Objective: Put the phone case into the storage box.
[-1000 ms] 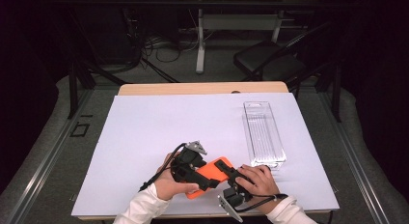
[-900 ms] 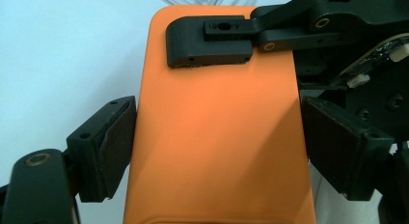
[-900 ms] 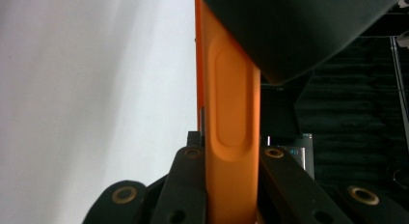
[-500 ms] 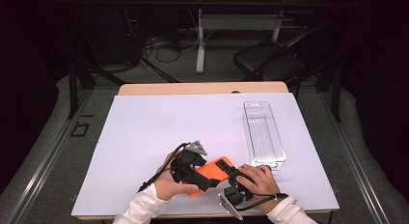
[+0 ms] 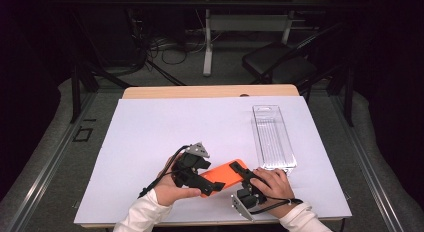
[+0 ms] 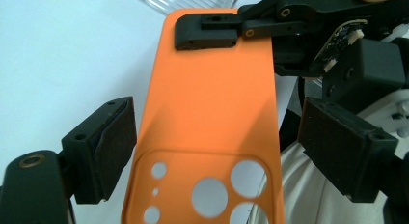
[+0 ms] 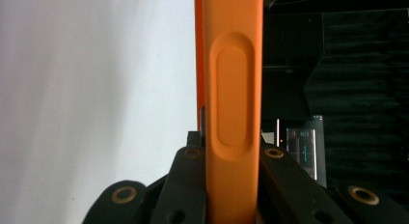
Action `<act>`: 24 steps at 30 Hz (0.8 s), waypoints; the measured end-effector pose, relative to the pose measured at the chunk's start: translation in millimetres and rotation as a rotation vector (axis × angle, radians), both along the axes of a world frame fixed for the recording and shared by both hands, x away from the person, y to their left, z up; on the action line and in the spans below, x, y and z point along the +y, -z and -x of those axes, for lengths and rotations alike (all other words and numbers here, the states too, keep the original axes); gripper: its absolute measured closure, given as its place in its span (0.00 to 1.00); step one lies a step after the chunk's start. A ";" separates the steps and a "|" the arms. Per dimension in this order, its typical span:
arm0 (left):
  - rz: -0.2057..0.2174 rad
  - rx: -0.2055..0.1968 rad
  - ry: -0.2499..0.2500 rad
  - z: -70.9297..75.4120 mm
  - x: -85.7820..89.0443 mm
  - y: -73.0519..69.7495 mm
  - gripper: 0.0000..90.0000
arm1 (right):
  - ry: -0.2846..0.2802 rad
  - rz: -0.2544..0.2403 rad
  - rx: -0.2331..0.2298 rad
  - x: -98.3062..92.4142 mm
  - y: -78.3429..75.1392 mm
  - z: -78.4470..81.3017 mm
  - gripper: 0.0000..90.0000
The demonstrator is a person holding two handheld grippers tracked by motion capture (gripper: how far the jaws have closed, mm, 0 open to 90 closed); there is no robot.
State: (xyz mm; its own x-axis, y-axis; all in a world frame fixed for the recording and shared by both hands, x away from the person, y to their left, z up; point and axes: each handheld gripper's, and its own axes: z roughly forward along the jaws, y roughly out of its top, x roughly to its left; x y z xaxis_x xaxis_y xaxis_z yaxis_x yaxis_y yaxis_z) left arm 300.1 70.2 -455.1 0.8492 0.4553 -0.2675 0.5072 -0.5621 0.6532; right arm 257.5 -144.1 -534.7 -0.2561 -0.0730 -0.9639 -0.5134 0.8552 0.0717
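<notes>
Right gripper (image 5: 239,170): jaws fully closed, clamped on one end of the orange phone case (image 5: 226,175); in the right gripper view the case's edge (image 7: 232,108) stands upright between the two black jaws, its long oval button bump facing the camera; pads pressed on both faces.
Left gripper (image 5: 216,187): jaws stand wide, one either side of the case near its camera-cutout end; in the left gripper view the left pad sits just beside the case's edge, contact not clear; the right pad stands apart from the case, with a gap showing; no firm grip seen.
Phone case: orange, back face toward the left gripper's camera (image 6: 212,118); round camera holes at 6 o'clock in that view, the right gripper's jaw (image 6: 207,33) biting the far end at 12 o'clock; held above the table between the two hands.
Place on table: at 6 o'clock of the white sheet (image 5: 165,127), near the front edge.
Hands: left hand (image 5: 170,189) at 8 o'clock of the case; right hand (image 5: 275,184) at 4 o'clock.
Clear plastic tray (image 5: 272,137): at 1 o'clock of the case, lying lengthwise; its near end just beside the right hand.
</notes>
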 end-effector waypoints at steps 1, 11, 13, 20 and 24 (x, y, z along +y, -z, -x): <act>0.009 0.000 -0.001 -0.8 1.6 -0.4 0.16 | 0.004 0.003 -0.002 -1.0 -0.6 -0.5 0.97; 0.043 -0.026 -0.038 -6.9 20.6 -9.7 0.17 | 0.024 -0.035 0.027 -7.7 -1.1 -3.9 0.97; 0.042 -0.048 -0.051 -8.3 25.3 -11.2 0.17 | 0.025 -0.038 0.035 -8.2 -1.4 -4.0 0.97; 0.060 -0.061 -0.083 -11.4 36.0 -15.6 0.17 | 0.024 -0.085 0.085 -10.5 -3.1 -5.8 0.97; 0.065 -0.070 -0.105 -12.6 41.4 -17.8 0.18 | 0.026 -0.103 0.108 -11.4 -3.8 -5.9 0.97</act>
State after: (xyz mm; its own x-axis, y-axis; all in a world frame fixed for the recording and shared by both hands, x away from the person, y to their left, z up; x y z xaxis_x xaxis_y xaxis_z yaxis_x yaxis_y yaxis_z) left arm 312.7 111.6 -437.3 0.8154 0.5262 -0.2414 0.5130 -0.4635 0.7225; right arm 263.4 -155.5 -531.0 -0.3597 0.0332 -0.9325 -0.4754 0.8534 0.2138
